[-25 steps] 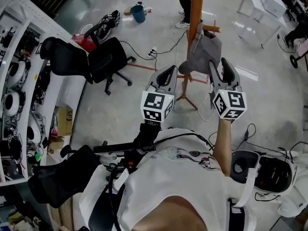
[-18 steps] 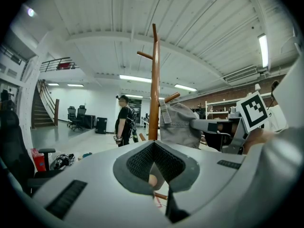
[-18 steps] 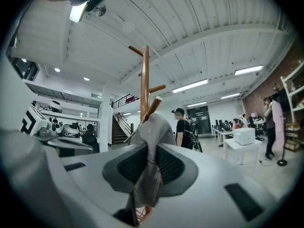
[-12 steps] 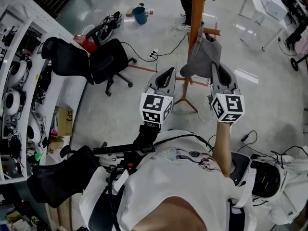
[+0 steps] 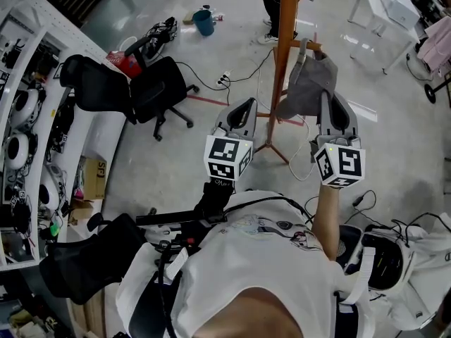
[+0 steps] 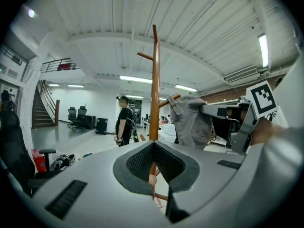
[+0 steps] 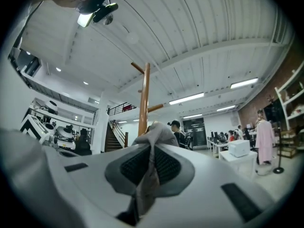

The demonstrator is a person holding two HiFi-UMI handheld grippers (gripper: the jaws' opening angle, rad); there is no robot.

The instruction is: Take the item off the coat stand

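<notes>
Head view, right gripper: the right gripper [image 5: 330, 103] is clenched on the lower edge of the grey cap [image 5: 304, 83]; a second ago its jaws stood wide apart on either side of that edge
Head view, grey cap: it now hangs swung out to the right of the coat stand [image 5: 285, 34], further than a second ago; its top sits at the peg [image 5: 316, 46], seemingly still hooked there
Head view, left gripper: the left gripper [image 5: 245, 111] hangs just left of the stand's pole; jaws together, touching nothing; it has barely shifted
Head view, containers: a blue bucket [image 5: 203, 20] stands on the floor beyond the stand, its contents too small to tell; a cardboard box [image 5: 93, 176] sits under the white shelving [image 5: 49, 20], its contents hidden; the shelving holds rounded white gear that cannot be named from here
Left gripper view, jaws: pressed together with nothing between them; only the foot of the pole shows beyond
Left gripper view, cap: the cap [image 6: 192, 122] hangs by its back strap from the upward-slanting peg on the right of the pole [image 6: 155, 80]; the right gripper's jaw reaches in from the right and meets the fabric
Right gripper view, jaws: closed on a fold of grey fabric [image 7: 154, 133] running down between the pads; the pole stands behind
Meaning for the task: the grasp looks made, the removal not yet; the strap probably has to rise up and over the peg's tip; a sideways pull could tilt the stand
</notes>
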